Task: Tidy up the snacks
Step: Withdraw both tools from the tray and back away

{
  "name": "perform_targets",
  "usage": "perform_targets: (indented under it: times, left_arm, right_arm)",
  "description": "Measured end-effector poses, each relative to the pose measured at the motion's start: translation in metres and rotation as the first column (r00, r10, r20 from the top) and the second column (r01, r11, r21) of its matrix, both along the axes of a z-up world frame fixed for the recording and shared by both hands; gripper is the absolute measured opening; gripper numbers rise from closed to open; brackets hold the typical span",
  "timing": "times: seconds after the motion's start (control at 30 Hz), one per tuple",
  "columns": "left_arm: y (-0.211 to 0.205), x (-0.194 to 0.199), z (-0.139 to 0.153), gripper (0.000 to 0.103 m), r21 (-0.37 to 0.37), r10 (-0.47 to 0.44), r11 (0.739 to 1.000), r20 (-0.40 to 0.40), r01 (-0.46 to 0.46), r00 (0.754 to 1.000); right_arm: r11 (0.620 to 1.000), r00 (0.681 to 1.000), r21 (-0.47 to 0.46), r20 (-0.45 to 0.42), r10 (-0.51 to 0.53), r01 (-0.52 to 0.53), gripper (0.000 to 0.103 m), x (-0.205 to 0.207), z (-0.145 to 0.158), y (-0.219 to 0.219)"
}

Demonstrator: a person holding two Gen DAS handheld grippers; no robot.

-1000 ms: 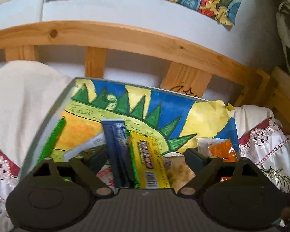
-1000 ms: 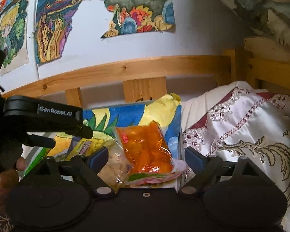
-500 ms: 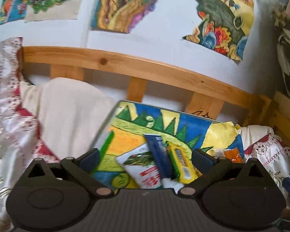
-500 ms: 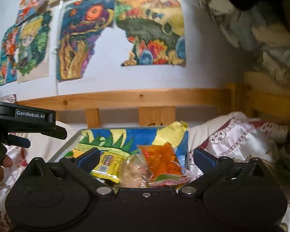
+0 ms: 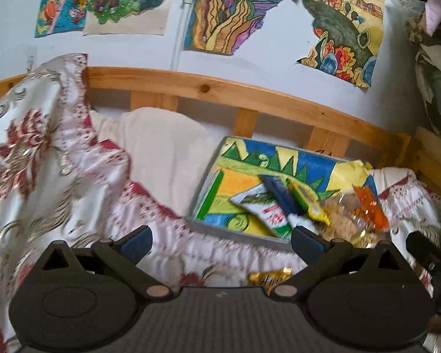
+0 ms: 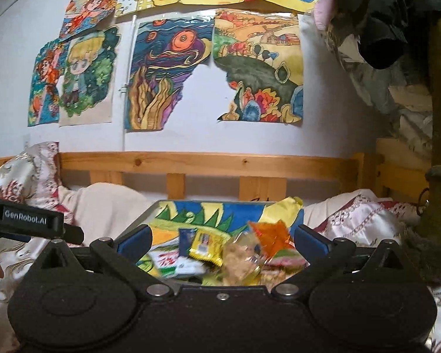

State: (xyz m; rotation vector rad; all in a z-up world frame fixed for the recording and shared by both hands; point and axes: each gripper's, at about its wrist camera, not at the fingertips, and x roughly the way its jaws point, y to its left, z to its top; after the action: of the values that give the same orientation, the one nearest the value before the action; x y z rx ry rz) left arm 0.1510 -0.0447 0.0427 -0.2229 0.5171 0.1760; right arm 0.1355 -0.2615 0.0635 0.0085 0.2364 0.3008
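Both grippers, left gripper [image 5: 220, 239] and right gripper [image 6: 222, 238], are hanging wide open, empty; that gold wrapper [image 5: 269, 276] is probably getting missed outside the tray [image 5: 211, 158].

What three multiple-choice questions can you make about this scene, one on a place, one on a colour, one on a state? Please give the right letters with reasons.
1. Where do most snacks lie?
A. On the painted board
B. On the wooden rail
C. On the wall

2. What colour is the wrapper at the right end of the snack row?
A. Purple
B. Orange
C. Black

3. How do the jaws of the right gripper stand?
A. Shut on a packet
B. Shut on nothing
C. Open, holding nothing

Answers:
1 A: the snacks rest on the painted board, which lies on the bed below the wooden rail.
2 B: the orange packet is the rightmost one, beside the clear bag.
3 C: the right gripper has its blue pads wide apart, having just been opening, and no packet is gripped between them.
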Motion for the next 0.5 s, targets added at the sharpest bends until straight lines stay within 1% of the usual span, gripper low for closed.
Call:
perform_targets:
  times: [0.1,0.2,0.33,0.43,0.5]
  left_arm:
    - [0.002,-0.016,-0.003,0.102,0.015,-0.005,1.000,-0.005,0.005,1.000]
    - [0.005,-0.029,-0.006,0.102,0.027,-0.012,1.000,-0.016,0.013,1.000]
    - [0.007,-0.042,-0.014,0.102,0.032,-0.043,0.998,-0.045,0.045,0.998]
    - [0.006,-0.050,-0.021,0.102,0.058,-0.075,0.995,-0.074,0.080,0.994]
    - [0.006,-0.054,-0.025,0.102,0.068,-0.090,0.993,-0.087,0.096,0.992]
  right_arm:
    - [1.000,1.000,-0.003,-0.013,-0.003,0.003,0.102,-0.017,0.002,0.001]
    - [1.000,0.999,0.013,-0.039,-0.017,0.018,0.102,-0.032,0.003,-0.002]
    - [0.999,0.993,0.028,-0.108,-0.035,0.038,0.102,-0.047,0.000,-0.005]
    - [0.999,0.984,0.008,-0.174,-0.036,0.038,0.102,-0.055,-0.006,-0.002]
    - [0.999,0.979,-0.012,-0.200,-0.040,0.038,0.102,-0.058,-0.008,0.001]
